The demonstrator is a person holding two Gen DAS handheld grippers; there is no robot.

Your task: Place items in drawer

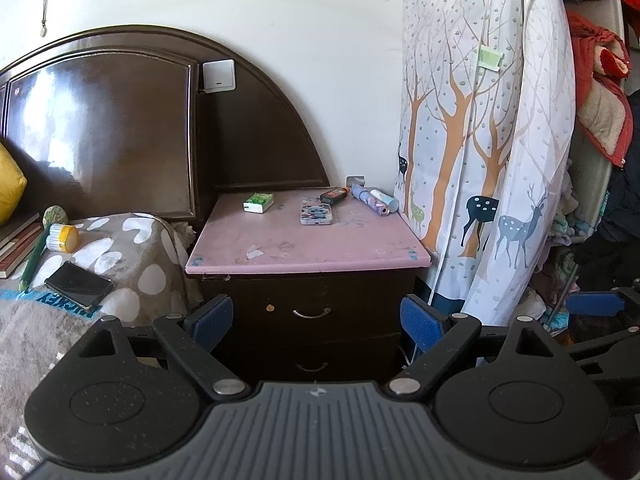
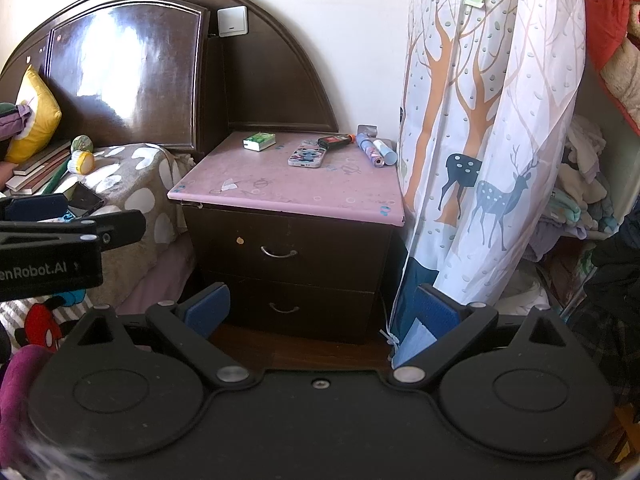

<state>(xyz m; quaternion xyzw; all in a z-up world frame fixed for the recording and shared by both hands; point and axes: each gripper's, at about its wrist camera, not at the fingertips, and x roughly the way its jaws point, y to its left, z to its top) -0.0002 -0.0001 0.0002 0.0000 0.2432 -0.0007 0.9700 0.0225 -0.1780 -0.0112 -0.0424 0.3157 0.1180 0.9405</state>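
I am holding both tools back from the nightstand (image 1: 308, 248), facing its front. The left gripper (image 1: 316, 322) is standing wide, its blue pads far apart with nothing between them. The right gripper (image 2: 320, 312) is likewise spread wide and carrying nothing. In the right wrist view the left gripper is showing at 9 o'clock.

Both drawers are sitting closed: the upper drawer (image 2: 294, 246) with its curved metal handle, and the lower drawer (image 2: 296, 306) under it.

On the pink top, in the left wrist view, items are lying toward the rear edge:
- green tissue pack (image 1: 258, 202) at 11 o'clock of the top's centre, alone.
- phone in a cartoon case (image 1: 316, 211) at 12 o'clock, flat.
- black and red lighter-like object (image 1: 335, 195) just behind the phone, at 1 o'clock; I cannot tell whether they are touching.
- two tubes (image 1: 374, 201) side by side at 2 o'clock, near the curtain (image 1: 480, 140).

The bed (image 1: 120, 248) is lying at 9 o'clock of the nightstand, with a black phone (image 1: 78, 284) on the blanket.
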